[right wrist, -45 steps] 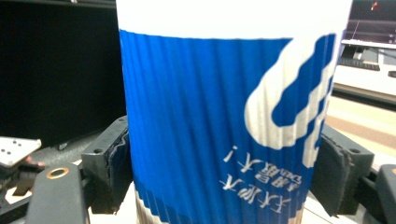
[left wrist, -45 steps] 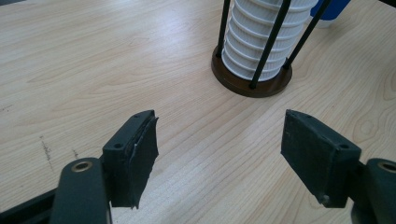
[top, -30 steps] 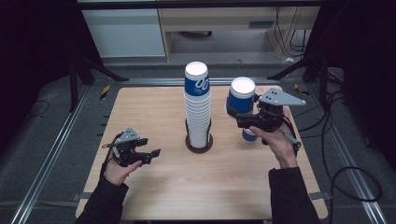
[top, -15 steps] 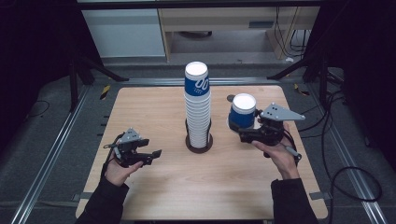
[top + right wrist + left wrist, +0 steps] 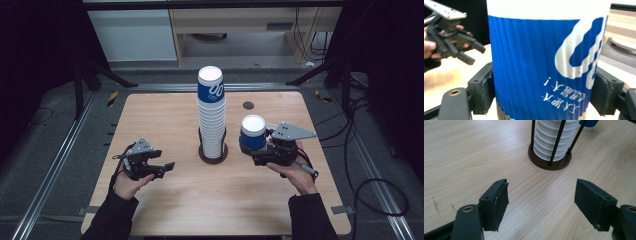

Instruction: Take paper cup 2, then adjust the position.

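High view: a tall stack of cups (image 5: 212, 117) stands upside down in a round holder (image 5: 213, 152) at the middle of the wooden surface (image 5: 165, 120), whose thin upright rods keep the column from toppling. To its right, the right gripper (image 5: 257, 156) holds a single blue cup (image 5: 253, 134), also bottom-up, just beside the stack and low over the surface; the sideways grip on the cup's wall leaves its lower rim free, presumably so it can be set down flat. Whether that rim already touches the wood cannot be told from here. The left gripper (image 5: 162, 168) rests low at the near left, well apart from the stack, idle and out of the way

Left gripper view: the fingers (image 5: 497, 202) stand wide with nothing between them, aimed across bare wood toward the holder's brown base (image 5: 549, 163) and the ribbed white rims of the lowest cups (image 5: 550, 142), a posture that suits waiting or steadying the stack if needed

Right gripper view: the two fingers (image 5: 482, 87) press on opposite sides of the blue cup (image 5: 539, 62), its printed lettering reading upside down, which confirms the inverted hold. The other hand with its gripper (image 5: 446, 37) shows farther off at upper left
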`<state>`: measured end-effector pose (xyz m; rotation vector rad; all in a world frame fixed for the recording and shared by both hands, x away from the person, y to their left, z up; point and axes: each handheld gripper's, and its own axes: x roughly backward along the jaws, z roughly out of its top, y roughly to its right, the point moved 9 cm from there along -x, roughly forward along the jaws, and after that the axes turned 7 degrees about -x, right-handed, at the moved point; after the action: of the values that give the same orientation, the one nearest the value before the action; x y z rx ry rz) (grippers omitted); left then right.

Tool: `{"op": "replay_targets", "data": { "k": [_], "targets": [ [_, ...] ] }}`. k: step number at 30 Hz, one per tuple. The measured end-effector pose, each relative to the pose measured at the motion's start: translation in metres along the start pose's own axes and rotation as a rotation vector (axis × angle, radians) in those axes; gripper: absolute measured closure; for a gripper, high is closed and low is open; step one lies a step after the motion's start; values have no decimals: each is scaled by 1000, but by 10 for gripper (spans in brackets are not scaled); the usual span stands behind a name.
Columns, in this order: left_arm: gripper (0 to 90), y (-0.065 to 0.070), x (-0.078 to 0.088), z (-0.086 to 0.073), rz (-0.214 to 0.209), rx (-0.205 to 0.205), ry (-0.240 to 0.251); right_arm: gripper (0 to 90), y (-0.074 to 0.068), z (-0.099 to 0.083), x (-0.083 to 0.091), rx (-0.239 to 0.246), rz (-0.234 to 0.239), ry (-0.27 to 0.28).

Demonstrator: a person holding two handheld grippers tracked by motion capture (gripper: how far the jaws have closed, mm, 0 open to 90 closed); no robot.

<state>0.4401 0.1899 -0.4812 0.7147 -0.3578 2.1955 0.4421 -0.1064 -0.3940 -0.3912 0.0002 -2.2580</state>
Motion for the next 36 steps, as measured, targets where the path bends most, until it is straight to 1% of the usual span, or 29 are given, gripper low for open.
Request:
{"op": "replay_targets", "data": {
  "k": [2, 4, 5, 8, 15, 17, 20, 24, 30, 32, 33, 34, 36],
  "targets": [
    [266, 1, 0, 0, -5, -2, 1, 199, -4, -5, -2, 21, 21, -24],
    [265, 3, 1, 1, -13, -7, 2, 199, -7, -7, -3, 37, 36, -36],
    [265, 4, 1, 1, -14, -8, 3, 200, -10, -8, -3, 34, 51, -27],
    [264, 6, 2, 4, -24, -15, 9, 200, -15, -12, -5, 33, 84, -33],
    [260, 12, 7, 9, -45, -27, 23, 199, -23, -26, -18, 48, 123, -86],
    [259, 15, 7, 11, -54, -29, 25, 199, -26, -31, -22, 71, 133, -116],
    [257, 18, 7, 12, -61, -37, 28, 199, -31, -34, -25, 82, 154, -131],
    [253, 24, 7, 15, -86, -43, 37, 199, -39, -40, -32, 96, 186, -152],
    [243, 33, 9, 20, -117, -61, 50, 199, -47, -53, -44, 120, 218, -212],
    [240, 35, 10, 22, -125, -69, 54, 199, -50, -56, -46, 122, 226, -217],
    [238, 37, 11, 23, -131, -73, 57, 200, -52, -58, -48, 114, 235, -213],
    [237, 38, 11, 24, -135, -77, 58, 200, -53, -60, -49, 109, 242, -219],
    [234, 41, 12, 25, -145, -85, 61, 200, -54, -64, -52, 118, 243, -237]
  ]
}}
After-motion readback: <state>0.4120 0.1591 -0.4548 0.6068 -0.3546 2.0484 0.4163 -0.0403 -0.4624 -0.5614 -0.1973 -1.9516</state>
